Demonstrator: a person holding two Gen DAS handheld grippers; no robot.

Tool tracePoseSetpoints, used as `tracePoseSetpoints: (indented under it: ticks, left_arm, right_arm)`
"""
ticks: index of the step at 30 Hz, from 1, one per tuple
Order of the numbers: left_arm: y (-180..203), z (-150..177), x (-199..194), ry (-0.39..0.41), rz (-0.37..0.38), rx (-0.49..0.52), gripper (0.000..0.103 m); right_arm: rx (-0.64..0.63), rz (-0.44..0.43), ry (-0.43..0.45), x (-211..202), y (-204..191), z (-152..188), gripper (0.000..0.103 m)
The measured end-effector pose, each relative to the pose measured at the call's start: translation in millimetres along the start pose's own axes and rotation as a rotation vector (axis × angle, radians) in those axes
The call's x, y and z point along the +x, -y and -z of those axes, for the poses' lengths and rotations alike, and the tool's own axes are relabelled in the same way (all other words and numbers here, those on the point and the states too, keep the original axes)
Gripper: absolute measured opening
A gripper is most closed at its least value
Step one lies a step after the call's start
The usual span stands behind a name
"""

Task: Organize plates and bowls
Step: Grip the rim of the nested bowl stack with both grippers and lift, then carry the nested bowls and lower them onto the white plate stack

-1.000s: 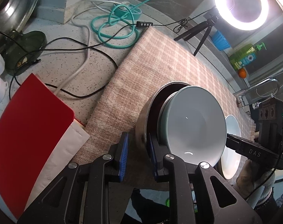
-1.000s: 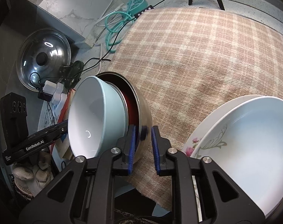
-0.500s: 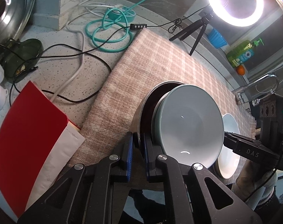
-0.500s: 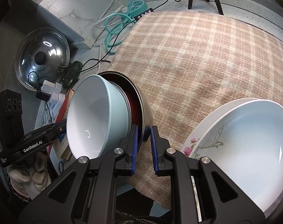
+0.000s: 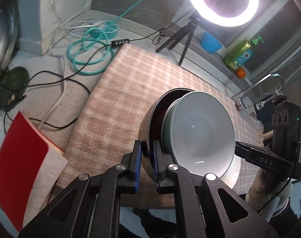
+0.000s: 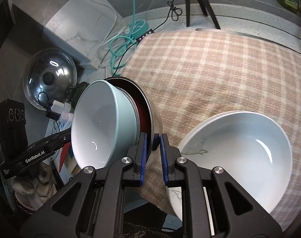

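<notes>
Left wrist: left gripper (image 5: 145, 159) clamped on rim of steel bowl (image 5: 148, 123), pale green bowl (image 5: 202, 134) nested just ahead-right.

Right wrist: right gripper (image 6: 152, 155) pinching the same rim opposite; white bowl (image 6: 239, 154) resting just right (on checked cloth (image 6: 210, 63)).

Likely mid-carry of 2 stacked bowls; next, level both sides, then lower into white bowl.

Left gripper (image 5: 147, 162): matte black linkage arms with triangular cut-outs, silver round-head screws at pivots, blue ribbed pads (image 5: 137, 164). White "GenRobot.AI" lettering on side, three-lens black camera block. Right gripper (image 6: 152, 154): same black build, blue pads, silver screws; "DAS" marking, green LED, thin black cable. Pale knit gloves (image 6: 29, 186).
</notes>
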State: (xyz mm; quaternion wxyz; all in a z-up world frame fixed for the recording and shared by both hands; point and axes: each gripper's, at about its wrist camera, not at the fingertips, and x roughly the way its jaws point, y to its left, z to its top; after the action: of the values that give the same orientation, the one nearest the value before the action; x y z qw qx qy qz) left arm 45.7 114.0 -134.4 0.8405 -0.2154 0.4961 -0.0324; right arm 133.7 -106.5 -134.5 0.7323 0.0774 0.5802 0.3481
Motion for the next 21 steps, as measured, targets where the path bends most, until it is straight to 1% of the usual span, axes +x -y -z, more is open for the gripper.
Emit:
tracePoseSetpoints:
  ticks: [8,11,15,21]
  left_arm:
    - [45.2,-3.7,11.5,-0.013,0.051,0.073,0.008]
    - [59.4,-2.7,16.8,-0.018,0.073,0.083,0.008]
    - [78.6,-1.3,20.3,-0.014,0.077,0.110,0.008]
    - [98.3,4.5,26.7,-0.035,0.087,0.140,0.008]
  right_arm:
    - [0.054,0.027,0.047,-40.5,37.2,7.9,0.015]
    - [0.081,0.031,0.061,-52.7,51.3,11.9,0.015]
    - [0.112,0.039,0.079,-63.6,66.5,16.8,0.015]
    - [0.137,0.046,0.094,-80.4,84.4,26.6,0.015]
